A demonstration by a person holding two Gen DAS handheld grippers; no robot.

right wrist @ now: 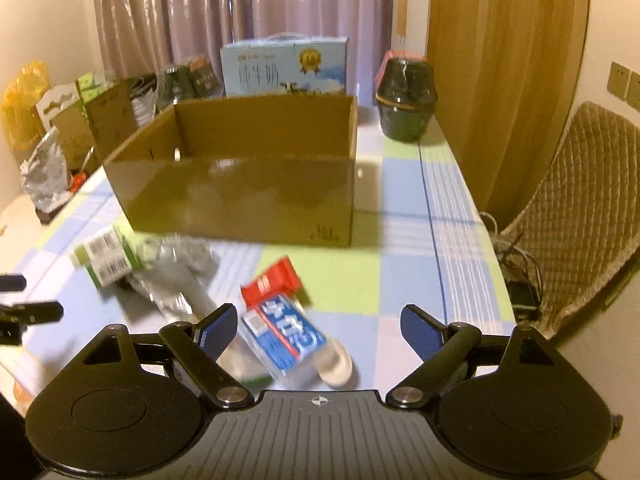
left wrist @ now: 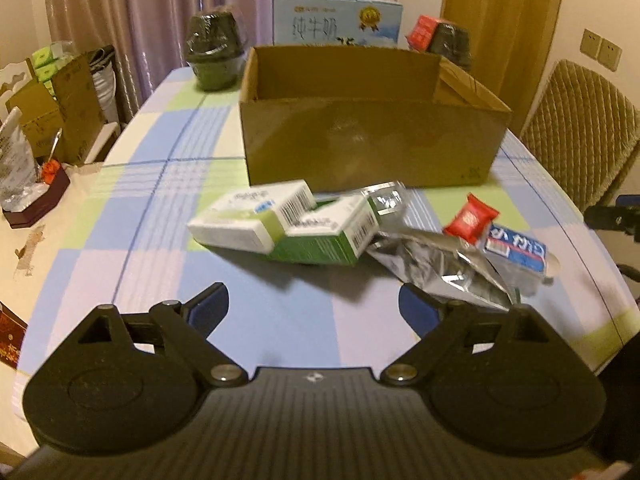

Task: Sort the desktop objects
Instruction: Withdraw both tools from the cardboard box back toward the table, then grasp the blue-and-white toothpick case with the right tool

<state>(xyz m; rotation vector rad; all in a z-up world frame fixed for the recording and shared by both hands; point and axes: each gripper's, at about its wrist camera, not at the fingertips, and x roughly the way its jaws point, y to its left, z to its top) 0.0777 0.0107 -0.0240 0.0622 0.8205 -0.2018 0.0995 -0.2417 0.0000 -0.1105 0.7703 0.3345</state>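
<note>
An open brown cardboard box (left wrist: 368, 136) (right wrist: 240, 192) stands mid-table. In front of it lie two white-and-green cartons (left wrist: 280, 224) (right wrist: 108, 258), a crumpled silver foil bag (left wrist: 444, 268) (right wrist: 176, 276), a small red packet (left wrist: 470, 220) (right wrist: 272, 282) and a blue-and-white toothpaste tube (left wrist: 516, 250) (right wrist: 288, 340). My left gripper (left wrist: 314, 310) is open and holds nothing, a little short of the cartons. My right gripper (right wrist: 320, 330) is open above the toothpaste tube, which lies between its blue pads without being pressed.
A blue milk carton case (left wrist: 338, 20) (right wrist: 284, 66) and two dark wrapped pots (left wrist: 214, 56) (right wrist: 406, 98) stand behind the box. A quilted chair (left wrist: 580, 132) (right wrist: 576, 224) is at the right. Boxes and bags (left wrist: 60, 108) crowd the left side.
</note>
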